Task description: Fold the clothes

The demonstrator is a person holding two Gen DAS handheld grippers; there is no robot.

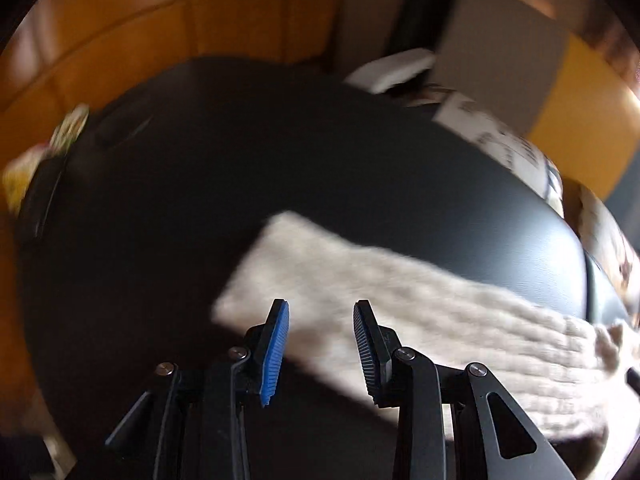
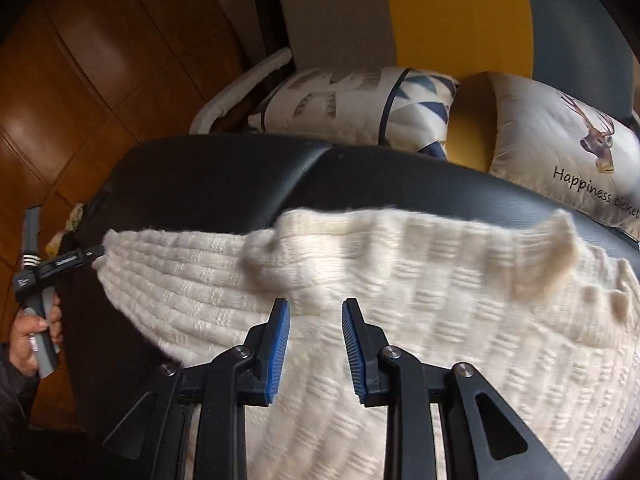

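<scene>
A cream knit sweater (image 2: 400, 300) lies spread on the black seat (image 2: 224, 184), its ribbed collar (image 2: 420, 236) toward the seat's far edge, near the cushions. One sleeve (image 1: 320, 276) stretches away from the body as a long band: in the left wrist view it runs from the lower right, where the body bunches, up to a squared cuff end near the seat's middle. The left gripper (image 1: 320, 344) hangs over that sleeve with its jaws parted by a clear gap and nothing between them; the sleeve lies flat on the seat below. That view is motion-blurred. The right gripper (image 2: 316, 344) hovers above the sweater's body just short of the collar, jaws likewise apart and empty. In the right wrist view the left gripper's tip sits at the sweater's left edge, held by a hand (image 2: 32, 336). Behind the seat rest a patterned cushion (image 2: 352, 100) and a deer cushion (image 2: 568, 140) reading "Happiness ticket".
</scene>
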